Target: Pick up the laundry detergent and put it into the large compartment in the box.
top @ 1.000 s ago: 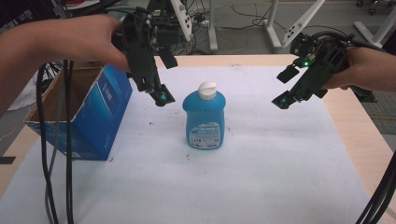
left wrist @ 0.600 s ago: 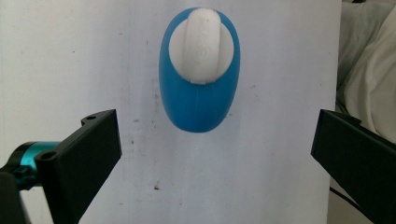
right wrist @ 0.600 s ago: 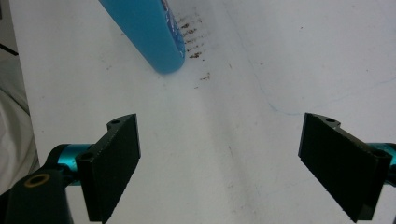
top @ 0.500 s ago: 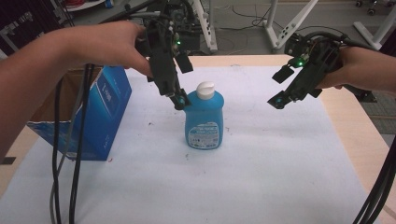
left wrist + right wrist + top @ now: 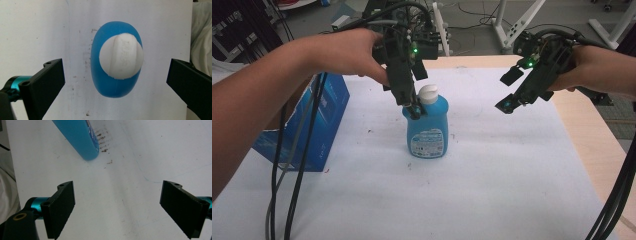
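From above the table's near edge, the high view looks forward and down. The left gripper view looks straight down, close over the blue bottle [image 5: 116, 60]; the right gripper view, low and slanted, catches that bottle's base.

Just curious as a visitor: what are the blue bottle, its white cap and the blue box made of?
Bottle: likely plastic, smooth with a slight sheen and a paper-like label. Cap: matte white plastic, with moulded lettering. Box: probably printed cardboard; its open flaps look brown inside.

Blue bottle [image 5: 428, 130] with white cap [image 5: 428, 93], beside blue box [image 5: 319, 125].
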Demonstrator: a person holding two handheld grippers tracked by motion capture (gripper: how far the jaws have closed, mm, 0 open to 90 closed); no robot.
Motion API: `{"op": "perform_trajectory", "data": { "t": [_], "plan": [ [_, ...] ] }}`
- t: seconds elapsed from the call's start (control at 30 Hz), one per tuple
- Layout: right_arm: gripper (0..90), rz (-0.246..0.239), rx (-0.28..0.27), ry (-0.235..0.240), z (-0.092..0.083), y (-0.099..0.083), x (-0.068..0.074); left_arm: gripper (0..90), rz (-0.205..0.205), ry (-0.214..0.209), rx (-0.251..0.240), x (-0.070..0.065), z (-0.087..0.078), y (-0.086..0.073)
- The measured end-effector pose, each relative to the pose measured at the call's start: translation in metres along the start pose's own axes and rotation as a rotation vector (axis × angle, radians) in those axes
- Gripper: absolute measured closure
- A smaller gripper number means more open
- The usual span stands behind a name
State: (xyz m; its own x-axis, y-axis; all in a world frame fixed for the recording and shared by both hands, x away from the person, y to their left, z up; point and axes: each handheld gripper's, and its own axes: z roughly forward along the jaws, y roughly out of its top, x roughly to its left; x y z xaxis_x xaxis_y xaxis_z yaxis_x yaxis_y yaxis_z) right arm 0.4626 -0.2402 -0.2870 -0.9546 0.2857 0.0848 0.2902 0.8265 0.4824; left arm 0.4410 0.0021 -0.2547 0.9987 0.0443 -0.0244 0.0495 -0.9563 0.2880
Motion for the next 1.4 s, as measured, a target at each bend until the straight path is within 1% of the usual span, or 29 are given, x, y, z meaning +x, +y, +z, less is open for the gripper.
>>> {"op": "perform_trajectory", "data": {
  "t": [0.17, 0.37, 0.47, 0.6, 0.97, 1.03, 1.2, 1.23, 1.27, 1.4],
  "plan": [
    [12.0, 0.002, 0.001, -0.004, 0.000, -0.001, -0.001, 1.7, 0.017, -0.005, 0.013, 0.001, 0.008, 0.004],
    [12.1, 0.002, -0.003, -0.007, 0.000, -0.002, -0.002, 1.7, 0.019, -0.012, 0.026, 0.002, 0.016, 0.008],
    [12.0, 0.001, -0.001, -0.006, 0.000, -0.002, -0.002, 1.7, 0.027, -0.011, 0.044, 0.003, 0.021, 0.009],
    [12.0, 0.006, -0.005, -0.005, 0.000, -0.003, -0.002, 1.7, 0.029, -0.017, 0.054, 0.003, 0.025, 0.011],
    [12.0, 0.005, -0.008, -0.006, 0.000, -0.005, -0.002, 1.7, 0.031, -0.024, 0.071, 0.004, 0.034, 0.009],
    [12.0, 0.006, -0.008, -0.007, 0.000, -0.004, -0.002, 4.4, 0.032, -0.028, 0.070, 0.004, 0.035, 0.008],
    [12.0, 0.011, -0.008, -0.007, 0.000, -0.005, -0.002, 4.8, 0.031, -0.027, 0.066, 0.005, 0.035, 0.008],
    [12.1, 0.009, -0.008, -0.009, 0.000, -0.005, -0.002, 9.6, 0.038, -0.038, 0.062, 0.006, 0.035, 0.008],
    [12.0, 0.009, -0.009, -0.008, 0.000, -0.005, -0.002, 11.8, 0.040, -0.036, 0.063, 0.006, 0.035, 0.008],
    [12.1, 0.009, -0.010, -0.008, 0.000, -0.005, -0.002, 12.1, 0.038, -0.030, 0.071, 0.007, 0.036, 0.008]
  ]
}}
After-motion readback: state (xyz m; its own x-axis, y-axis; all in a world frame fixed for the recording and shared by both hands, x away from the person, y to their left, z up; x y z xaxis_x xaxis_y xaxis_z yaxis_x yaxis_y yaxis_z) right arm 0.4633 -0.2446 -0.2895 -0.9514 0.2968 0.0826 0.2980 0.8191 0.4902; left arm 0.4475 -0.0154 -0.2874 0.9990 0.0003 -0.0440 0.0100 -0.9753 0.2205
